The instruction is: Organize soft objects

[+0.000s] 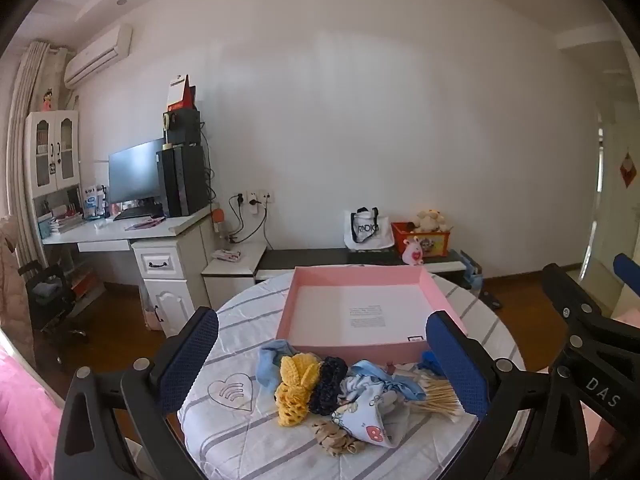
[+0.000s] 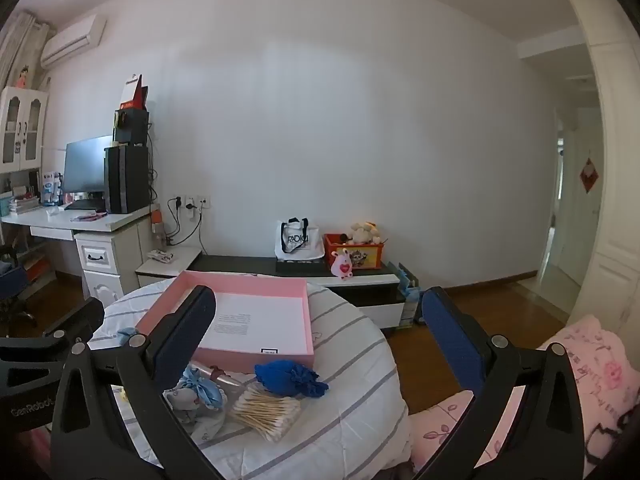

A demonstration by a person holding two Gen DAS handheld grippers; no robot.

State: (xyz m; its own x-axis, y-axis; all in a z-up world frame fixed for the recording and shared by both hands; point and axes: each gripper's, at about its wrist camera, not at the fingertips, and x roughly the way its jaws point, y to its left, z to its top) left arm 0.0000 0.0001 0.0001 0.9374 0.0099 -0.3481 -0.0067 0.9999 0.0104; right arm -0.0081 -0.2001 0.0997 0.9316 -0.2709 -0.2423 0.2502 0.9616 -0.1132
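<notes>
Two claws hang above the near edge of a round bench point(image 1: 224, 432) covered in a white, grey-striped quilt. The left claw point(image 1: 322, 364) is spread wide with nothing between its blue pads, and the right claw point(image 2: 320, 340) is spread the same way, also empty.

Toward the far side of the bench sits an open pink box point(image 1: 362, 350) with a bare white floor. Along its near wall lies a heap of soft things: a yellow crochet piece point(image 1: 296, 388), just right of it and touching a dark navy knitted piece point(image 1: 328, 384), then a pale printed cloth point(image 1: 366, 416) with a light blue scrunchie point(image 2: 206, 390) resting on it. A beige scrunchie point(image 1: 338, 438) lies nearest. A bundle of cotton swabs point(image 2: 266, 410) lies at the right of the heap, and a deep blue scrunchie point(image 2: 290, 378) sits just beyond it, close to the box's near right corner.
</notes>
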